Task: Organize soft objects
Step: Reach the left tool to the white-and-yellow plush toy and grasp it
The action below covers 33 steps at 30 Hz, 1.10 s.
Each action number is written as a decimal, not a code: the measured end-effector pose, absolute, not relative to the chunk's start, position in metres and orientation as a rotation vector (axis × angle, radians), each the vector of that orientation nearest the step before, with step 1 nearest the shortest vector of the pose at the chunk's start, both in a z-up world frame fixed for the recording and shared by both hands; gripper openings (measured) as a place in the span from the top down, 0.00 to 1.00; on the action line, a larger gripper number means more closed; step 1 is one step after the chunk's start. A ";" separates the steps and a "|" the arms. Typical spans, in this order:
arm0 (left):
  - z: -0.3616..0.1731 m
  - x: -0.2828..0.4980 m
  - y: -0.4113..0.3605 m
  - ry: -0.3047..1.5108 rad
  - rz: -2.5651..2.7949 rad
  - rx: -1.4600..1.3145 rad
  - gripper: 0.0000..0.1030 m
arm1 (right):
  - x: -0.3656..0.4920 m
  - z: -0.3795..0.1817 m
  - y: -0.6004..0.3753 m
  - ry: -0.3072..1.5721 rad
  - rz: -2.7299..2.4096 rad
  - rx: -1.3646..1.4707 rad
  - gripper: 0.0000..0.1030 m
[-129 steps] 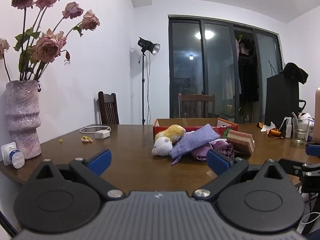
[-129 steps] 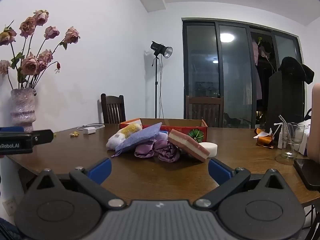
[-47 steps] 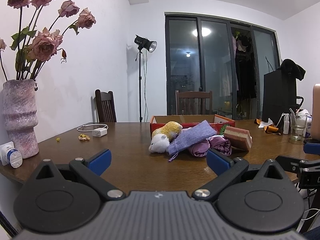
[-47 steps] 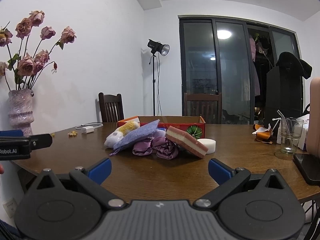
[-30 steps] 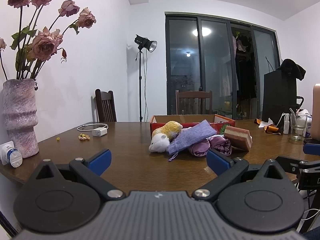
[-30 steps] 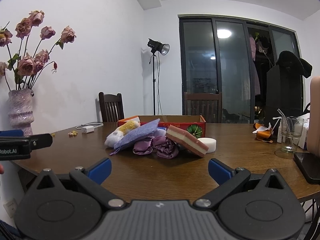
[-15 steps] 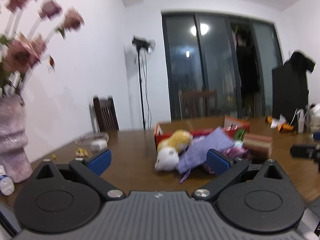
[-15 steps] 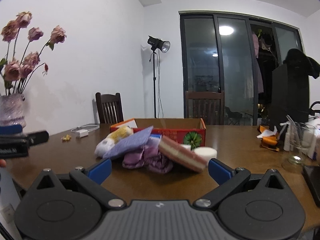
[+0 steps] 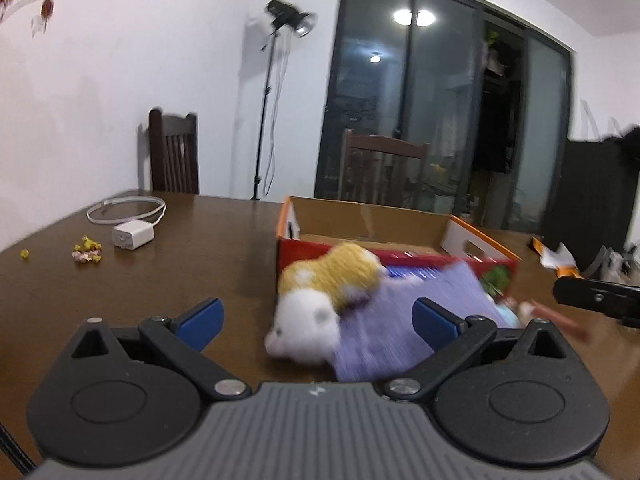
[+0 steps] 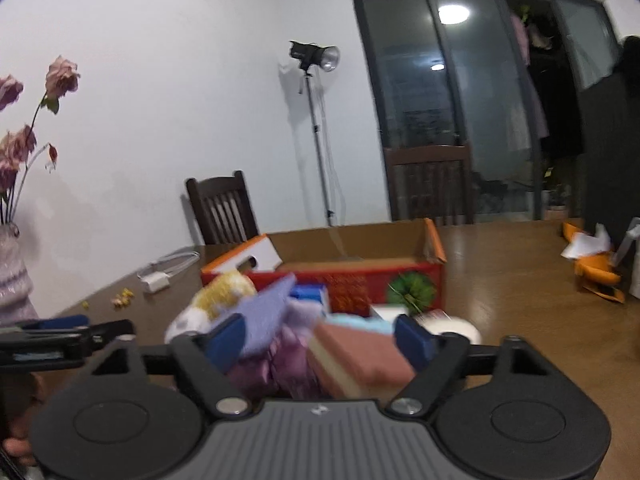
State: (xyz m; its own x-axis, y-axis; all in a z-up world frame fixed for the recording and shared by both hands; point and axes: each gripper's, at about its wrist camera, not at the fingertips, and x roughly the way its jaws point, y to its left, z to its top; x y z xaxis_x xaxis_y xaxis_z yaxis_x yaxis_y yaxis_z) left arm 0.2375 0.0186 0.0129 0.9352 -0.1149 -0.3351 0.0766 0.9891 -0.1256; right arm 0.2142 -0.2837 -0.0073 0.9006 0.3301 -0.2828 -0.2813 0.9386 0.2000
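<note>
The soft things lie in a loose heap on the brown wooden desk (image 9: 192, 248), pressed up against the front wall of the open red-and-orange cardboard box (image 10: 360, 276), none of them inside it yet. Nearest that box's left corner is a yellow-and-white plush toy (image 9: 320, 296), light and squashy, best taken around its plump middle; a lilac knitted cloth (image 9: 400, 320) drapes beside and partly over it, limp enough to sag from any pinch, so a bunched fold is the place to hold. In front of the box's printed wall sit crumpled purple satin fabric (image 10: 276, 364), likely slippery, and a pink-and-cream layered sponge block (image 10: 356, 360), springy and light, which should be gripped across its flat faces. The left gripper (image 9: 316, 316) has its blue-tipped fingers spread wide, holding nothing, with the plush just ahead. The right gripper (image 10: 320, 340) is closing its fingers, the sponge and satin between them, though blur hides whether they touch yet. The box front shows a green leafy print; no writing is legible.
</note>
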 end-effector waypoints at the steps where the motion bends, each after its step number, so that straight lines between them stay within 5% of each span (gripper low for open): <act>1: 0.012 0.252 0.024 0.361 -0.099 -0.125 0.01 | 0.226 -0.003 -0.279 0.317 0.347 0.155 0.29; 7: -0.006 0.315 0.033 0.489 -0.136 -0.120 0.05 | 0.314 0.011 -0.226 0.390 0.521 0.163 0.29; 9: -0.014 0.323 0.037 0.522 -0.163 -0.139 0.12 | 0.340 0.011 -0.200 0.435 0.510 0.104 0.29; 12: -0.026 0.331 0.043 0.577 -0.204 -0.169 0.36 | 0.367 0.003 -0.172 0.490 0.546 0.102 0.29; 20: -0.032 0.327 0.052 0.570 -0.241 -0.223 0.51 | 0.382 -0.018 -0.144 0.547 0.555 0.024 0.58; 28: 0.024 0.242 0.043 0.374 -0.314 -0.191 0.53 | 0.296 0.033 -0.170 0.339 0.572 0.069 0.61; 33: 0.017 0.179 0.017 0.433 -0.409 -0.125 0.53 | 0.219 0.023 -0.215 0.366 0.531 0.149 0.61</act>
